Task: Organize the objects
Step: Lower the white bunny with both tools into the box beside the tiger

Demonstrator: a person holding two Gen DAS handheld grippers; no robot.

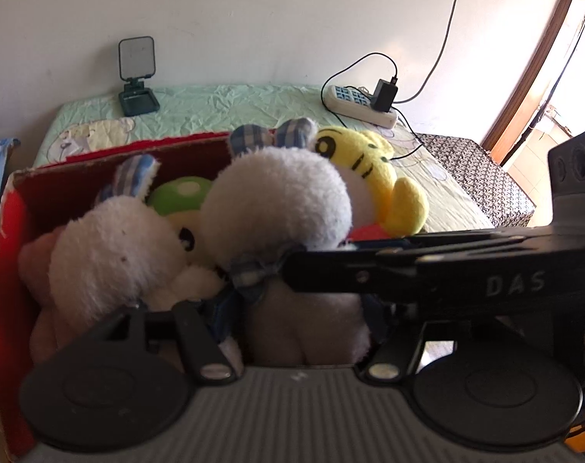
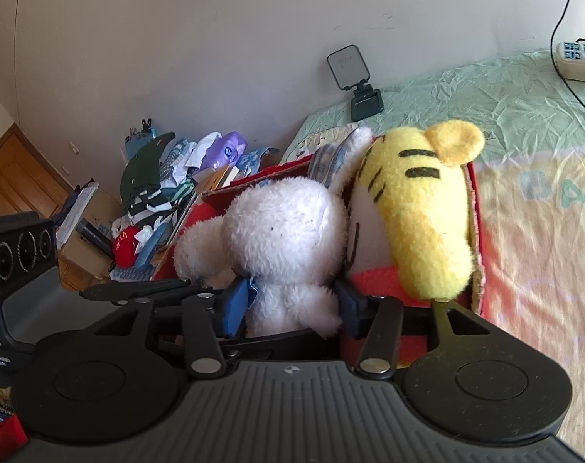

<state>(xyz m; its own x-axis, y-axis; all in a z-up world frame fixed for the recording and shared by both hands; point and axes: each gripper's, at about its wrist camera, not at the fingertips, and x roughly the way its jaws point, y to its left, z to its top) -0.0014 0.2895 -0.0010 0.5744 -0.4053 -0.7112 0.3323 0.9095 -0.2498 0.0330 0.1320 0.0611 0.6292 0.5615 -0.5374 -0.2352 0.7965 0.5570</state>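
- Jaws of the right gripper point(image 2: 292, 308) stand apart on either side of the white plush rabbit point(image 2: 288, 231); the blue pads flank its lower body, and whether they press the fur or only brush it cannot be told.
- Jaws of the left gripper point(image 1: 300, 332) are mostly hidden: its fingers sit low behind soft grey-white fur, so I cannot tell how wide they stand or whether they grip anything.
- Right gripper's black arm crosses the left wrist view from the right, level with the rabbit's neck ribbon, so the two tools work close together on the same toy.
- Rabbit sits upright in the red cardboard box point(image 1: 7, 254), head up, long axis roughly vertical, straight ahead of the right jaws and nearer to that hand.
- Yellow tiger toy point(image 2: 427, 208) leans against the rabbit's right side, partly over the box wall.
- Second white plush point(image 1: 115, 247) and a green spotted toy point(image 1: 180, 193) lie beside it within the box.
- Box rests on a bed point(image 2: 485, 92) with a pale green sheet; a power strip point(image 1: 359, 106) and a small stand point(image 1: 137, 77) sit further back.
- Judging by this, the rabbit looks placed, and the coming move is probably a straight pull back.
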